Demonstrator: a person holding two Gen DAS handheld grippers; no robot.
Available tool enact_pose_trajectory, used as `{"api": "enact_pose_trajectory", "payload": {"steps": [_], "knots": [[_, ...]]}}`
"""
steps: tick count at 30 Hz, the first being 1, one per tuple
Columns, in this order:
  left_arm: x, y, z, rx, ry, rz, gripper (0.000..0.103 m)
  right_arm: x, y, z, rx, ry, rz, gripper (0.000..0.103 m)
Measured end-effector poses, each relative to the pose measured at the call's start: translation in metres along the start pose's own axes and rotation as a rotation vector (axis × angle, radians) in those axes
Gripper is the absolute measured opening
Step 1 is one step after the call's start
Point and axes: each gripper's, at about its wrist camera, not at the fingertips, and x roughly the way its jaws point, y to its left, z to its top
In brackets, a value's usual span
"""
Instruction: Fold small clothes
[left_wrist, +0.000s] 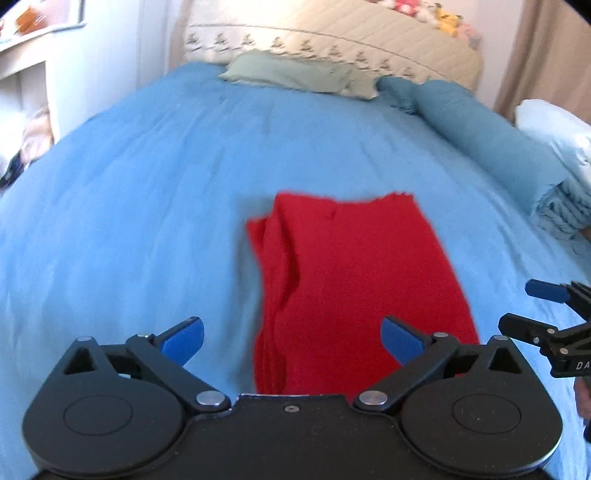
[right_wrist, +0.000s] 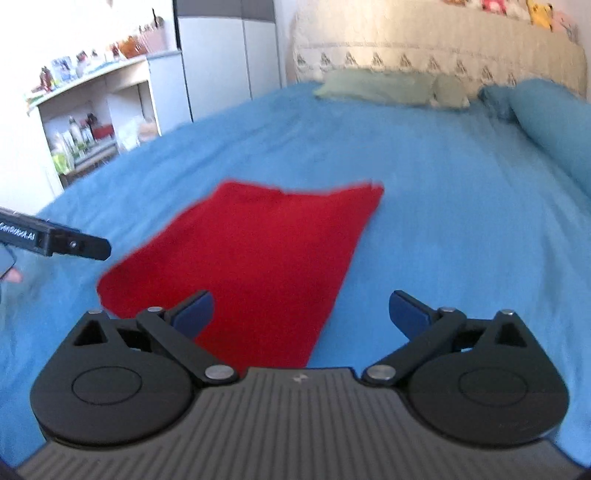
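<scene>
Nearest the lens, the left gripper (left_wrist: 291, 338) stands with its blue-padded jaws spread wide and nothing between them, hovering over the near end of a red garment (left_wrist: 354, 280). Beside it, the right gripper (right_wrist: 301, 314) is just as wide and just as empty, poised over the garment's near right edge. Neither pad touches cloth.

That red garment lies folded into a long strip on the blue bedspread (left_wrist: 129, 206), with several layers stacked along its left side and a slightly ragged far end. It looks partly folded, with probably one more fold across its length to come.

Risks, as I judge them: the stacked layers on the left could slide apart if a jaw pinches only the top sheet, and the soft bedspread could be caught in the grip along with the garment. Motion blur hints at quick hands, which may skew the next fold.

Around it, well apart: a pale green pillow (left_wrist: 295, 74) by the quilted headboard (left_wrist: 332, 33), a rolled teal blanket (left_wrist: 480, 129) to the right, plush toys (left_wrist: 443, 14) on top, and cluttered white shelves (right_wrist: 92, 122) to the left. Nothing stands in the way of the garment.
</scene>
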Motion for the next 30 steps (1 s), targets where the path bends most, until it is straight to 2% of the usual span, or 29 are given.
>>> {"api": "enact_pose_trajectory", "payload": {"steps": [4,9,14,17,21,24,25,26,27,28,30], "knots": [[0.035,0.019,0.034,-0.042,0.088,-0.094,0.103,0.021,-0.020,0.033,0.078,0.097,0.056,0.103],[0.086,0.045,0.050,-0.200,0.207,-0.227,0.101,0.061,-0.049,0.049,0.244,0.187,0.074,0.103],[0.113,0.055,0.047,-0.275,0.256,-0.279,0.092,0.089,-0.065,0.044,0.384,0.240,0.135,0.103],[0.122,0.058,0.042,-0.290,0.269,-0.288,0.081,0.102,-0.067,0.038,0.405,0.261,0.150,0.103],[0.125,0.054,0.041,-0.239,0.254,-0.290,0.078,0.119,-0.065,0.028,0.436,0.297,0.191,0.089],[0.133,0.053,0.039,-0.259,0.232,-0.305,0.078,0.131,-0.062,0.023,0.458,0.297,0.204,0.088],[0.135,0.053,0.038,-0.273,0.227,-0.308,0.074,0.134,-0.060,0.022,0.463,0.292,0.208,0.089],[0.136,0.053,0.037,-0.271,0.222,-0.299,0.069,0.137,-0.058,0.023,0.469,0.287,0.201,0.087],[0.135,0.052,0.037,-0.261,0.218,-0.288,0.054,0.138,-0.055,0.024,0.469,0.280,0.196,0.075],[0.135,0.051,0.038,-0.262,0.219,-0.289,0.046,0.138,-0.053,0.026,0.459,0.274,0.200,0.066],[0.134,0.048,0.040,-0.280,0.218,-0.290,0.036,0.135,-0.050,0.028,0.439,0.258,0.190,0.050]]}}
